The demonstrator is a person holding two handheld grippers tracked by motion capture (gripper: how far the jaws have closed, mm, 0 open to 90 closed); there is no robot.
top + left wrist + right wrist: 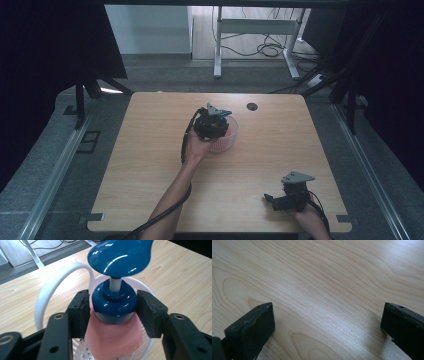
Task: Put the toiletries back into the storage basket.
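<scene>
Pale wood grain runs across the desk (150, 165) you are working at, with one small dark round hole near its far edge. At the middle of it stands a white basket (50, 287) with a perforated floor and a looped handle; in the high view it reads as a pinkish tub just beyond your left hand (197, 147).

Inside that basket stands a pink bottle (112, 340) topped by a dark blue pump (113, 302), its broad glossy head tipped towards the camera. The bottle looks upright and already resting in the basket, so I judge that the placing step is all but done and you are at the release.

Your left gripper (112, 308) straddles the collar of the pump. The jaws sit close on either side of it but do not seem to press: a thin gap shows at the left pad, and the right pad is at most brushing the collar. So the bottle is between the jaws and no longer clamped.

What comes next, as I see it, is to widen the jaws a little more and draw the left gripper straight back and up, keeping clear of the overhanging pump head and the handle loop, so that neither is snagged and the bottle does not topple.

Your right gripper (290, 197) rests near the near right corner of the desk, well apart from the basket, jaws wide with nothing but bare wood between them.
</scene>
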